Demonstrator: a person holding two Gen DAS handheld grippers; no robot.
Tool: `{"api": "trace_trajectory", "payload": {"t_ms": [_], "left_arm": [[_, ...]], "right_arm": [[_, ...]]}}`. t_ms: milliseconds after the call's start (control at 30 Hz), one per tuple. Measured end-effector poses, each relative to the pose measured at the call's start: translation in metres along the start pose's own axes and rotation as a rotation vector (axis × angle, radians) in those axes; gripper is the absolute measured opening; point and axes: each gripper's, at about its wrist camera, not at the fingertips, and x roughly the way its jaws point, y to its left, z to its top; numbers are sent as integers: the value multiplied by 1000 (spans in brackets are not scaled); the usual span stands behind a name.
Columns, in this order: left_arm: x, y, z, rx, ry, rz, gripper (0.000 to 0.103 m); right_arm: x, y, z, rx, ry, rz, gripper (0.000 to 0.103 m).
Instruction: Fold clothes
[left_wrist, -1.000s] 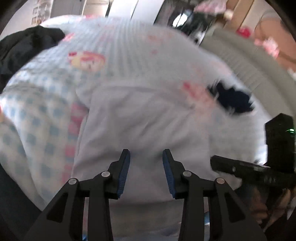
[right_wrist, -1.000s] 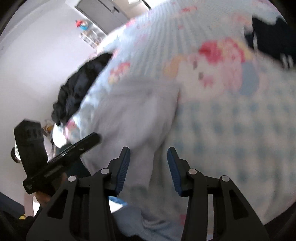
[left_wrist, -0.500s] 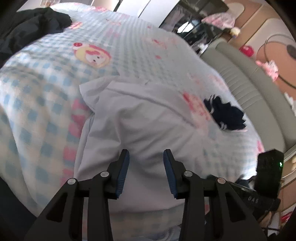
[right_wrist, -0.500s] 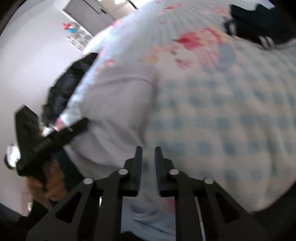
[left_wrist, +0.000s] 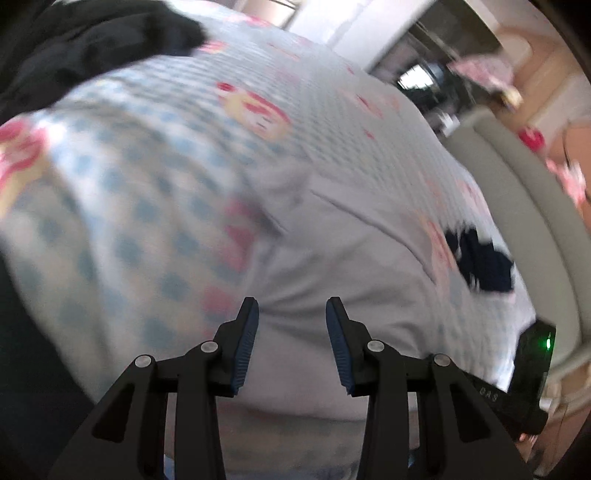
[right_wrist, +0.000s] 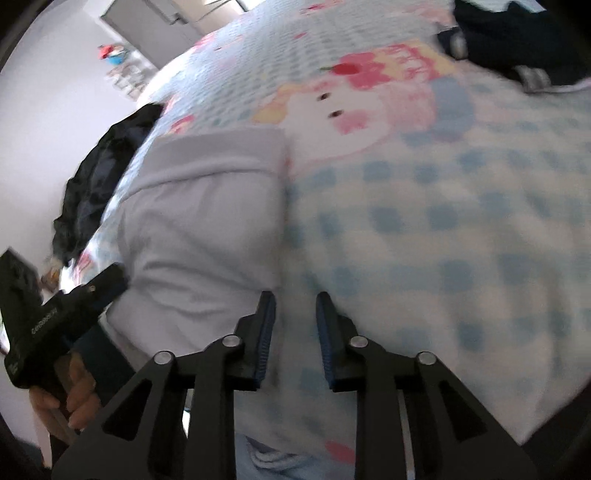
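On the bed (right_wrist: 461, 229), the white shirt (left_wrist: 332, 266) lies flat near the edge — my left tongs (left_wrist: 291, 332) hover agape above its hem, gripping nothing, while my right tongs (right_wrist: 295, 325) are closing, still empty, at its side edge — apparently to start a fold.

This is a home bedroom. A bed (left_wrist: 155, 206) fills most of both views, spread with a blue-checked cartoon-print cover (right_wrist: 443, 229). A padded grey headboard (left_wrist: 524, 206) curves along at three o'clock, garments lie on the cover, and a grey door (right_wrist: 147, 22) stands at eleven o'clock.
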Motion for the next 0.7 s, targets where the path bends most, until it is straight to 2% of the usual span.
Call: {"api": "trace_trajectory", "payload": {"t_ms": [67,100,133,233,300,333,400,433,500,533,600,633,667,700], "left_arm": [[-1,7,-1,-47,19,-69,40],[-1,10,-2,-70,32,-108,40],[-1,14,-2,-93,44,-147,42],[7,10,-10,-90,107,-158,46],[8,12,-14,-94,113,-120,42],[7,14,-15,-95,111,-88,32],[4,17,-16,-109,92,-47,22],[3,18,-16,-117,82,-29,22],[-2,17,-12,-119,47,-69,22],[-6,16,-9,-116,22,-105,23],[0,9,-7,-89,44,-115,26],[5,6,-6,-74,60,-115,26],[10,4,-8,-68,83,-106,26],[14,3,-11,-55,96,-63,26]], "right_arm": [[-8,4,4,-12,-16,61,19],[-12,7,5,-19,-20,103,28],[-15,10,7,-26,-24,146,29],[-2,21,0,-58,31,194,29],[12,26,-5,-95,66,112,27],[14,24,-6,-98,70,83,24],[9,16,-3,-74,55,38,21],[2,13,0,-71,28,4,17],[-13,10,5,-89,-37,-60,18],[-19,8,8,-83,-53,-37,21],[-25,6,12,-53,-55,84,30],[-24,7,14,-37,-45,153,30],[-20,13,14,-40,-28,185,30],[-12,20,13,-54,-7,194,31]]}}
